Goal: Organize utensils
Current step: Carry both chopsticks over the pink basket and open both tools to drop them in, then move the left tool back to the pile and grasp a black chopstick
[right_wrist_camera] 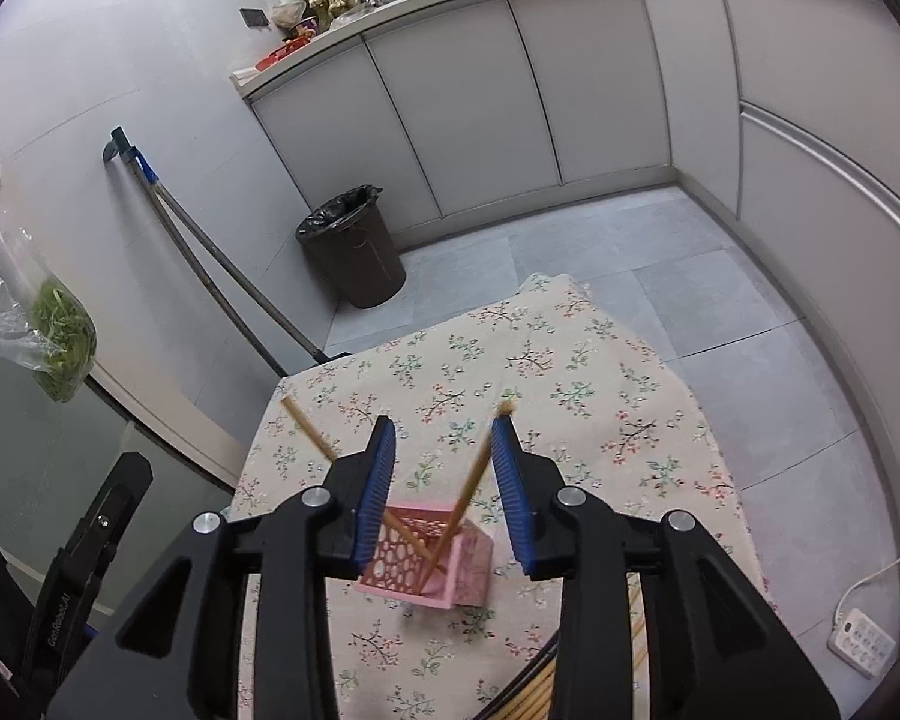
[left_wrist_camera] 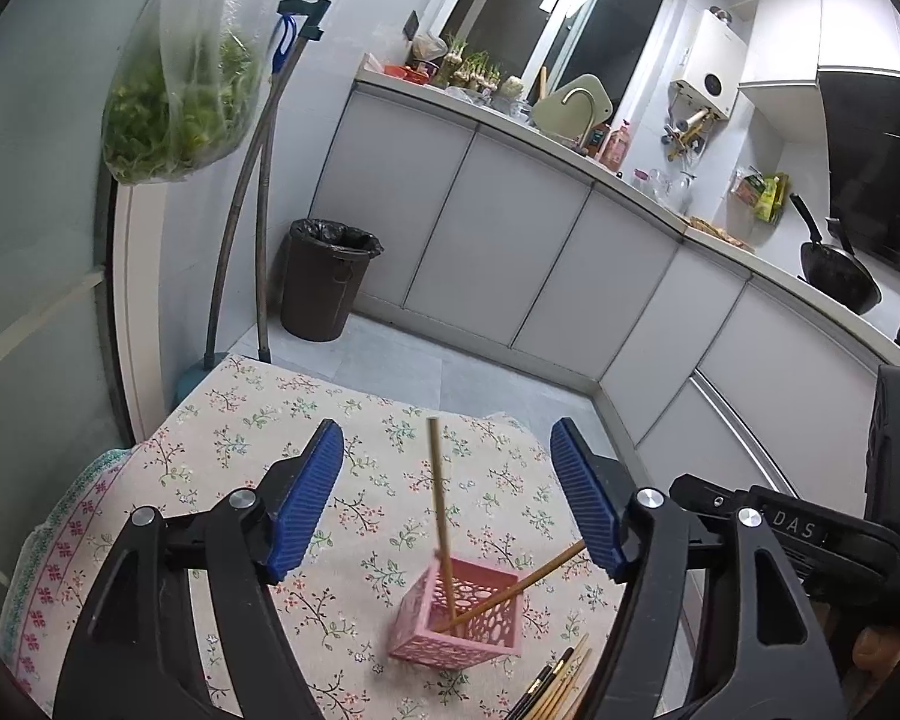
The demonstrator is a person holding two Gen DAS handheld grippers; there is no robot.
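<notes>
Chopsticks, two, wooden: both stood tip-down inside the pink openwork basket [left_wrist_camera: 457, 618], one [left_wrist_camera: 441, 510] leaning steeply toward the far side of the basket, the other [left_wrist_camera: 522, 585] slanting low over its right rim. Basket sat on the floral-cloth tabletop [left_wrist_camera: 222, 438], toward the near end.

Loose chopsticks [left_wrist_camera: 561, 684], a bundle, light and dark: lay flat on the tabletop just beside the basket's near right corner, partly hidden by the gripper frames.

Left gripper [left_wrist_camera: 444, 492]: jaws wide apart, hovering above and short of the basket; nothing pressed between the blue pads, the steep chopstick visible in the gap without touching either.

Right gripper [right_wrist_camera: 444, 480]: jaws parted, directly over the basket; a chopstick [right_wrist_camera: 471, 486] rose between the pads, close to the right one, with no clamping pressure seen. The second chopstick [right_wrist_camera: 309, 429] ran out to the left of the basket, behind the left pad.

Background, beyond the basket: dark bin [right_wrist_camera: 354, 246] with black liner on the tiled floor; grey cabinet fronts; bag of greens [left_wrist_camera: 174, 102] hanging at left.
</notes>
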